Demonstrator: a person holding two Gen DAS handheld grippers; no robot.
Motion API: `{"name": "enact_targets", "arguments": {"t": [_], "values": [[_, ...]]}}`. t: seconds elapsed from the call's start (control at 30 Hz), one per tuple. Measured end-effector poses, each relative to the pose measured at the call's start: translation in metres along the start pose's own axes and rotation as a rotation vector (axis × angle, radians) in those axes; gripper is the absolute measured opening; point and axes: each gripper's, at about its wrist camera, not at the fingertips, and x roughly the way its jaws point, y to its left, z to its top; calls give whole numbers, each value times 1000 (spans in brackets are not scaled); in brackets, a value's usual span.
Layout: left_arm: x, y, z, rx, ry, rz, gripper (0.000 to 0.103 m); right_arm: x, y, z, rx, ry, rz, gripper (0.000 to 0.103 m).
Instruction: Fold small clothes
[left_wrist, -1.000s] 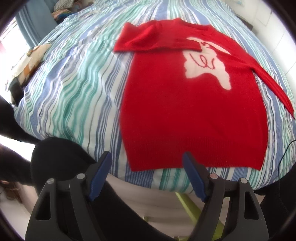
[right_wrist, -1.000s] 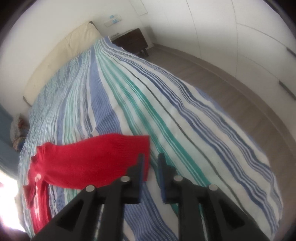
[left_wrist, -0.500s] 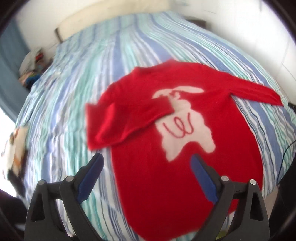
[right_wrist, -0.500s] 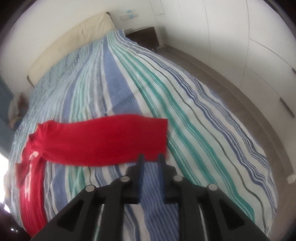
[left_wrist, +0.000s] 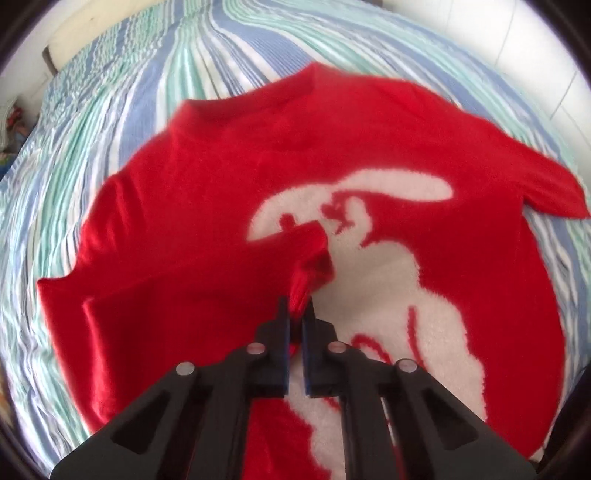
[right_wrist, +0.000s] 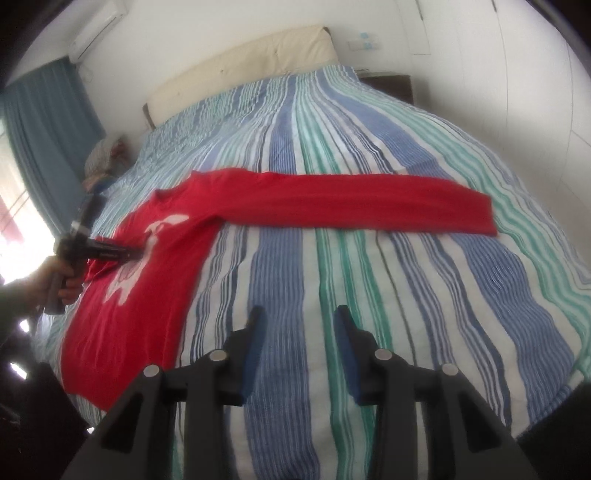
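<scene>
1. Only the right wrist view shows the person's hand (right_wrist: 61, 282) gripping the left gripper (right_wrist: 138, 254), the cream headboard (right_wrist: 243, 70), blue curtain (right_wrist: 44, 136) and the sweater's far sleeve (right_wrist: 369, 206) stretched straight across the striped bed (right_wrist: 406, 332).
2. Left wrist view, close up: the left gripper (left_wrist: 294, 314) has just snapped closed, jaws pinching the cuff of the folded-in sleeve (left_wrist: 310, 266) over the white rabbit motif (left_wrist: 388, 280).
3. The right gripper (right_wrist: 297, 328) hangs above bare bedding, jaws partly spread after opening, nothing between them.
4. The red sweater (right_wrist: 125, 332) lies flat, collar toward the headboard, hem at the near bed edge.
</scene>
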Motion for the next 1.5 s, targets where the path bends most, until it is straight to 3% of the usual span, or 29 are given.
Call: {"name": "enact_targets", "arguments": {"t": [0.1, 0.2, 0.33, 0.43, 0.53, 0.63, 0.83, 0.93, 1.03, 1.07, 1.17, 1.23, 1.33, 1.43, 1.5], "values": [[-49, 60, -17, -209, -123, -7, 3, 2, 7, -1, -40, -2, -3, 38], [-90, 158, -61, -538, -215, 42, 3, 3, 10, -4, -54, 0, -2, 38], [-114, 280, -152, -921, -208, 310, 3, 4, 14, -3, -65, -11, 4, 38], [-113, 324, -217, -1037, -129, 481, 2, 9, 17, -4, -72, 3, 10, 38], [-92, 332, -251, -1068, -60, 474, 2, 12, 22, -6, -96, 16, 8, 38], [-69, 328, -264, -1073, -15, 449, 2, 16, 27, -8, -121, 26, 1, 38], [-53, 332, -277, -1130, -5, 420, 3, 23, 27, -10, -134, 47, -21, 38], [-58, 336, -281, -1152, -12, 391, 9, 22, 25, -12, -124, 45, -27, 38], [-69, 335, -289, -1160, -21, 404, 29, 22, 22, -12, -113, 42, -32, 38], [-73, 334, -292, -1159, -18, 421, 43, 22, 22, -11, -110, 43, -34, 38], [-90, 328, -299, -1139, -17, 500, 65, 23, 19, -10, -104, 41, -43, 44], [-101, 319, -302, -1115, -27, 519, 66, 22, 17, -10, -95, 37, -52, 47], [-118, 287, -297, -1050, -71, 480, 66, 22, 11, -8, -72, 34, -66, 51], [-129, 233, -273, -926, -118, 382, 70, 23, 6, -7, -44, 27, -87, 53], [-133, 186, -252, -808, -139, 283, 78, 23, 6, -5, -45, 29, -98, 54]]}}
